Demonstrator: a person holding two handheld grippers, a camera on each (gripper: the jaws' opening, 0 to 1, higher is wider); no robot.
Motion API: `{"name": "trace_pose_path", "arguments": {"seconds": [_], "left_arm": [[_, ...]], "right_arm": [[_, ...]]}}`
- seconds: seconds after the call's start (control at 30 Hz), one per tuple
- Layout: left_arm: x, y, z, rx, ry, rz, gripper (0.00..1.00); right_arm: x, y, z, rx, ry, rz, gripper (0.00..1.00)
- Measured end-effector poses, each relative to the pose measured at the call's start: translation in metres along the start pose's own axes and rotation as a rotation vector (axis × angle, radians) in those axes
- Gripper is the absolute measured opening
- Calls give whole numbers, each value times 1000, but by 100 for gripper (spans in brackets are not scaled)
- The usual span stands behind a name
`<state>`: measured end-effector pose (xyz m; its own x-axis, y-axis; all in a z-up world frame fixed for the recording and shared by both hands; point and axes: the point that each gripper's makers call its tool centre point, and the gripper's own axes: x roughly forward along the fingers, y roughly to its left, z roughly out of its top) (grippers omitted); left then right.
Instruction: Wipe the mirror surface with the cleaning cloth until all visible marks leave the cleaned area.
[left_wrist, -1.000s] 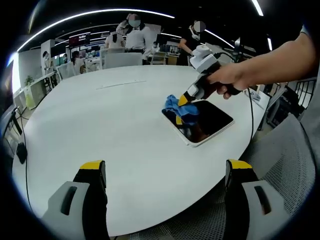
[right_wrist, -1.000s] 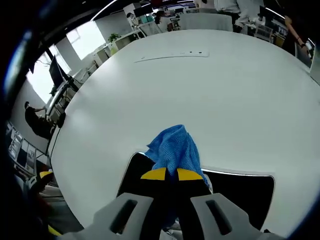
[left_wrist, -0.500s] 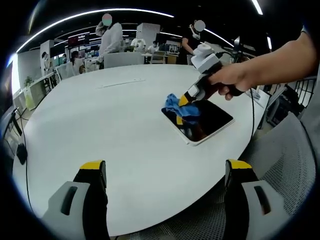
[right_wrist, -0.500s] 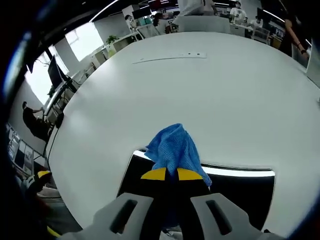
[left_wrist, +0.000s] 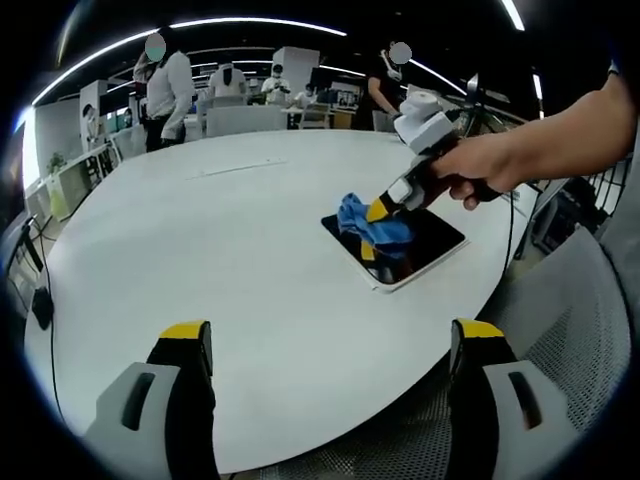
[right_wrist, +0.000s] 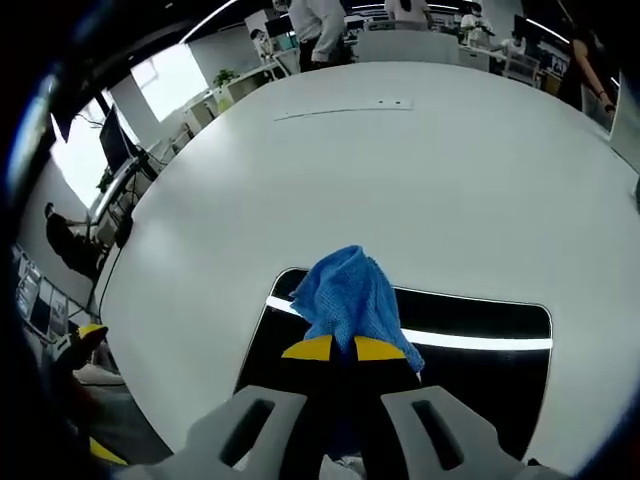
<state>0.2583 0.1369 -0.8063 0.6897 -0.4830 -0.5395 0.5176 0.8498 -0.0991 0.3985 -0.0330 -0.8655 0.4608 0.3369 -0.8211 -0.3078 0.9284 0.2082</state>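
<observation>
An open office with strip lights and people standing at the far side surrounds a large round white table (left_wrist: 230, 230). Ahead of the left gripper (left_wrist: 330, 385), whose 2 jaws stand wide apart and hold nothing, the mirror (left_wrist: 405, 245) lies flat on the table toward its right jaw. The right gripper (right_wrist: 333, 349) has its 2 jaws pinched together on the blue cleaning cloth (right_wrist: 348, 298), which bunches just beyond the tips and presses on the mirror's dark glass (right_wrist: 470, 370). In the left gripper view the right gripper (left_wrist: 378, 208) sits over the mirror's far corner. The wiping step looks under way; next, probably, sweep the cloth across the uncovered glass beside the jaws, pressing evenly
</observation>
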Motion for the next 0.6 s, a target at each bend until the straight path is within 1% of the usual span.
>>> {"name": "trace_pose_path", "arguments": {"seconds": [0.17,0.27,0.37,0.43,0.53,0.6], "left_arm": [[0,-1,0,-13,-3,-3,99],[-2,-1,4,-25,-22,-3,99],[-1,-4,2,-32,-7,-19,99],[0,-4,3,-29,-17,-24,99],[-1,-5,2,-23,-4,-21,99],[-2,-1,5,-20,-22,-2,99]], "right_arm": [[-3,3,-6,-5,-3,-1,0],[-5,4,-10,0,6,3,0],[-8,5,-16,8,7,3,0],[-9,6,-18,12,7,1,0],[-12,9,-24,10,8,0,0],[-15,11,-28,11,16,1,0]]}}
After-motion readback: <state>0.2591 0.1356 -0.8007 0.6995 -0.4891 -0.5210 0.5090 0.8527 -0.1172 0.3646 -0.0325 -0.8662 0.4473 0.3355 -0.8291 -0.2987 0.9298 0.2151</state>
